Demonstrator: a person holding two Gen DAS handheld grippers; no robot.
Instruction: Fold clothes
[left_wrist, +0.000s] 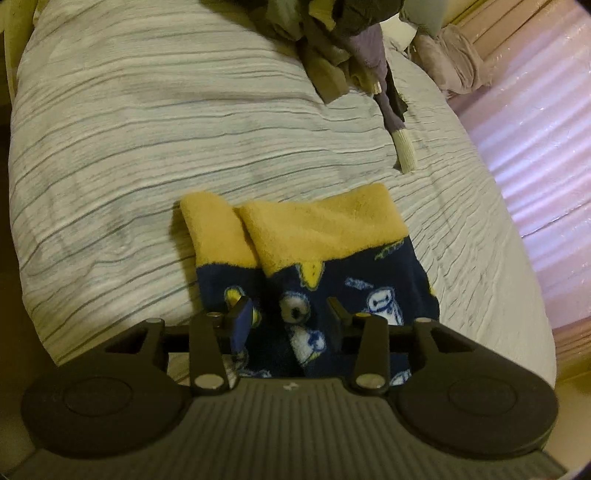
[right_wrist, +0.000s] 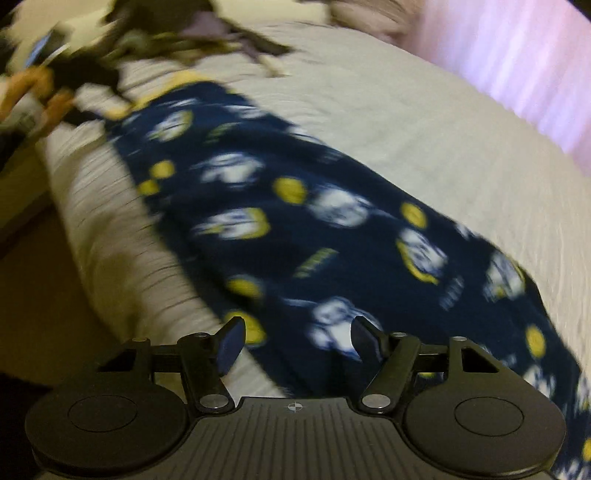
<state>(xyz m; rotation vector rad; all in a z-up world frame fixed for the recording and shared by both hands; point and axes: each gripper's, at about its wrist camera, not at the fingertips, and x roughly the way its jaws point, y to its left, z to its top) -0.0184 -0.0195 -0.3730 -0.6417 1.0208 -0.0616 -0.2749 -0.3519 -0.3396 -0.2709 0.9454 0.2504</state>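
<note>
Navy fleece pyjama trousers (left_wrist: 354, 280) with white and yellow cartoon prints lie flat on the bed. Their two yellow cuffs (left_wrist: 321, 229) sit side by side, pointing away from me in the left wrist view. My left gripper (left_wrist: 290, 314) hovers low over the legs just behind the cuffs. It is open, and the cloth lies under the gap and is not pinched. In the blurred right wrist view the trousers (right_wrist: 295, 229) stretch diagonally across the bed. My right gripper (right_wrist: 297, 341) is open above their near end, holding nothing.
The bed has a white cover with thin grey stripes (left_wrist: 147, 129). A pile of dark, olive and purple clothes (left_wrist: 332, 55) lies at its far end, with a cream-cuffed sleeve (left_wrist: 404, 151) trailing toward the trousers. A pink curtain (left_wrist: 535, 147) runs along the right. The bed edge drops off at left (right_wrist: 92, 258).
</note>
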